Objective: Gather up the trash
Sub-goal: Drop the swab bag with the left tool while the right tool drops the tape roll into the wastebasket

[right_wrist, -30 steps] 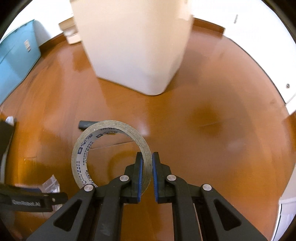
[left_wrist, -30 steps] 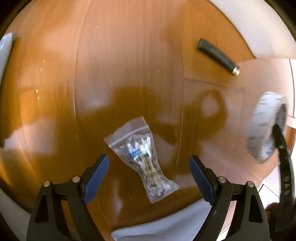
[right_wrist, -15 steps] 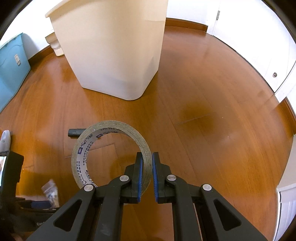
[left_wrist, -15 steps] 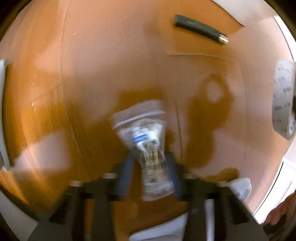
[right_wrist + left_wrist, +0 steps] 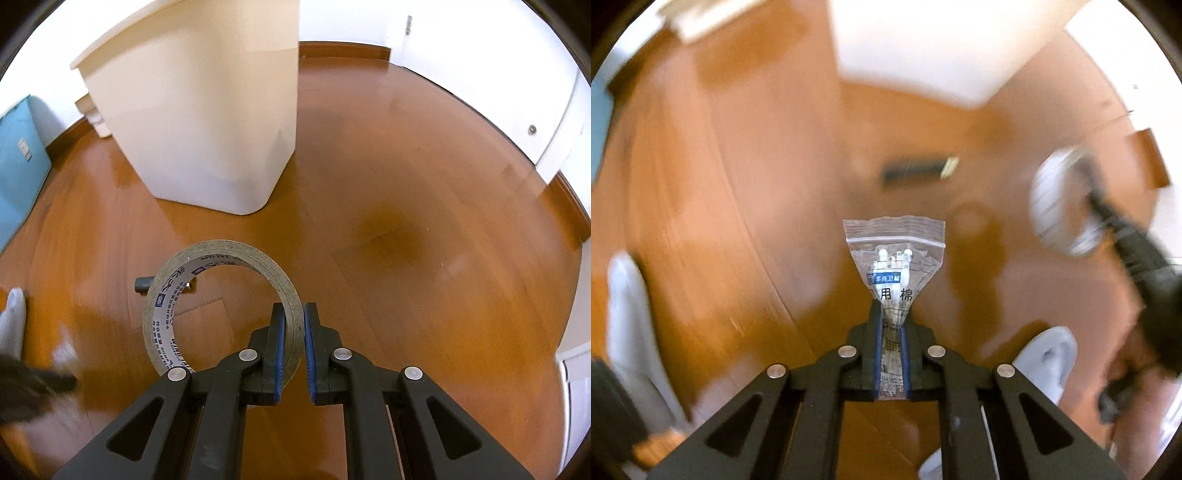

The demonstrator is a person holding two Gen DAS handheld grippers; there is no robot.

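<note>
Presently, the zip bag of cotton swabs [image 5: 894, 258] is clamped at its lower end between the blue pads of the left gripper [image 5: 891, 325], whose fingers [image 5: 875, 343] are closed on it. The bag's zip-seal edge points away from the camera, and the bag is held clear above the wooden floor [image 5: 757, 184]. Printed labelling shows through the clear plastic.

The roll of tape [image 5: 218, 306] is gripped by the right gripper [image 5: 293, 325]: its fingers [image 5: 277, 347] pinch the roll's wall on the right side, one finger inside the ring and one outside. The roll stands on edge, open centre facing the camera, raised off the floor.

A dark cylindrical object with a pale tip [image 5: 916, 170] lies on the floor beyond the bag; in the right wrist view it appears partly behind the tape roll. A tall cream bin [image 5: 199, 122] stands on the floor further ahead, well apart from both held items. A teal container [image 5: 18, 166] sits against the wall at far left. The left wrist view is motion-blurred outside the gripper.
</note>
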